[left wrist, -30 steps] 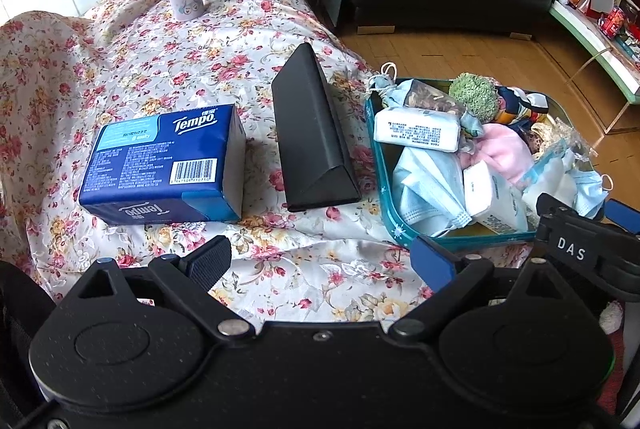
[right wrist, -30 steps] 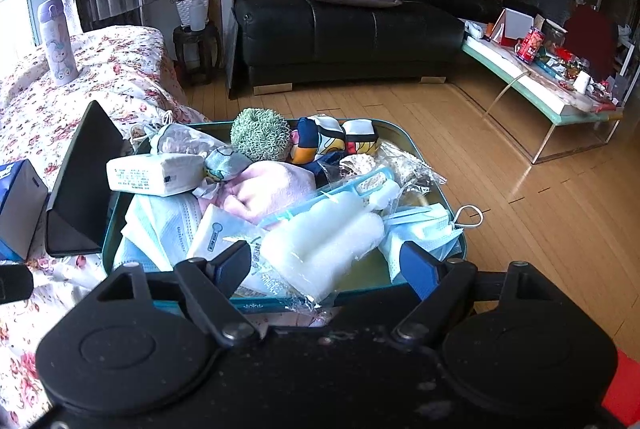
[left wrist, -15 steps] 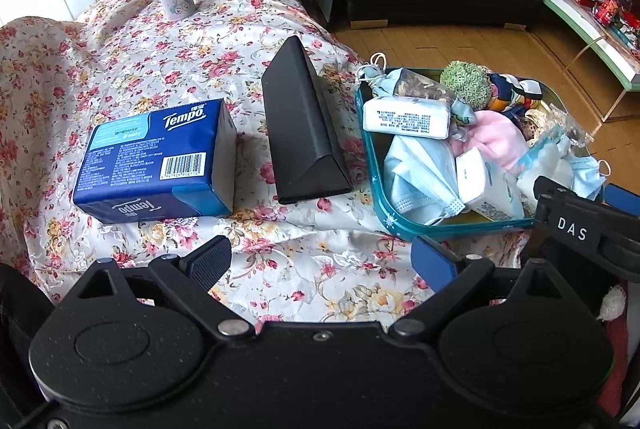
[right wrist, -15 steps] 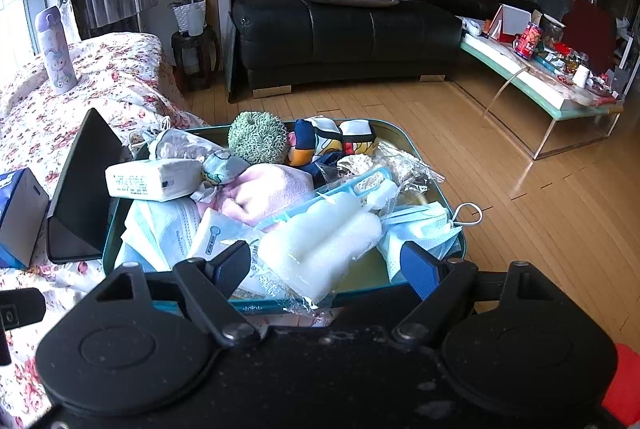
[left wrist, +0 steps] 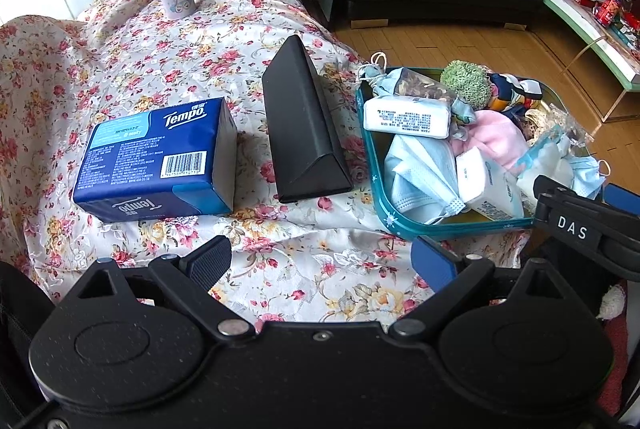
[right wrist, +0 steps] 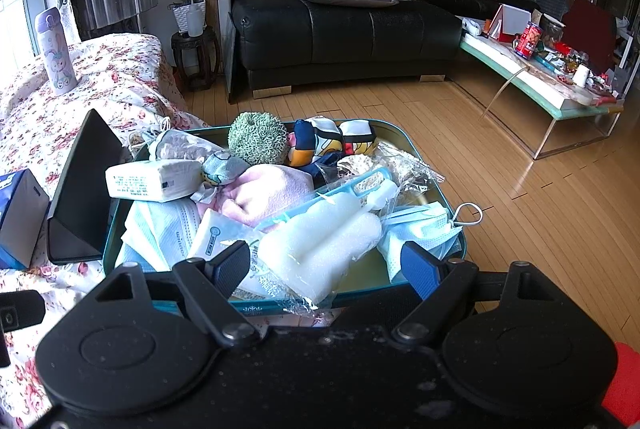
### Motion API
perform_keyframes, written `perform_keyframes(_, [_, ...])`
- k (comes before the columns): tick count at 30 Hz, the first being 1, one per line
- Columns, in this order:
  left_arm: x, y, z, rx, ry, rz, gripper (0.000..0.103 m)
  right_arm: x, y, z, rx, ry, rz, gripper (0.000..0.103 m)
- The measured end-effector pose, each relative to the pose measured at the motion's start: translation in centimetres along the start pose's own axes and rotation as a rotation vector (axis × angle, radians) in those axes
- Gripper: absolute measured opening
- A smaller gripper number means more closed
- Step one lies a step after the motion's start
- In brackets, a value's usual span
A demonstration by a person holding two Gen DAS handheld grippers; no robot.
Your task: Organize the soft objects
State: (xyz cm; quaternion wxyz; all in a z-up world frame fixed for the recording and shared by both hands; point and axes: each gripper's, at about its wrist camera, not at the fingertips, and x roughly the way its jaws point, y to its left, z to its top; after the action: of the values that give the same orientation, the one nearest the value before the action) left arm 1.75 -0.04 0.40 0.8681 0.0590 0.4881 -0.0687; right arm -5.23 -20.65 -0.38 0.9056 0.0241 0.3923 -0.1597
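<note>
Both grippers waited, released, before the full tray

The left gripper (left wrist: 324, 259) hung over the floral cloth (left wrist: 192, 69) and the right gripper (right wrist: 326, 267) faced the teal tray (right wrist: 416, 145) — both spread wide, grasping nothing. The soft objects (right wrist: 264, 195) lay heaped inside the tray, right of the black case (left wrist: 304, 125) — probably gathered there for sorting.

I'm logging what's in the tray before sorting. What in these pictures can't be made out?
- Tray floor: right wrist view, mostly covered by piled masks and packets.
- Clear-wrapped item behind the foam pack: right wrist view, contents unclear through crinkled plastic.
- Tissue packet print: left wrist view, too small to read.
- Tray's near right corner: left wrist view, hidden by the right gripper.
</note>
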Motion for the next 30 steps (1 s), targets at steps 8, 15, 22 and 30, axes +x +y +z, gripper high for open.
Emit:
perform_keyframes(8, [-0.03,-0.03,-0.01,-0.002,0.003,-0.004,0.094,0.00,0.01,-0.01,0.000,0.000,0.000,0.082])
perform_keyframes(15, [0.01,-0.02,-0.05,-0.002,0.004,-0.005,0.094,-0.02,0.00,-0.02,-0.001,0.000,0.000,0.082])
perform_keyframes(22, [0.02,-0.02,-0.07,-0.002,0.005,-0.006,0.094,-0.04,0.02,-0.03,0.000,0.000,0.001,0.083])
perform_keyframes(30, [0.03,-0.01,-0.13,-0.003,0.006,-0.007,0.094,-0.02,0.05,-0.04,-0.002,0.000,0.002,0.084])
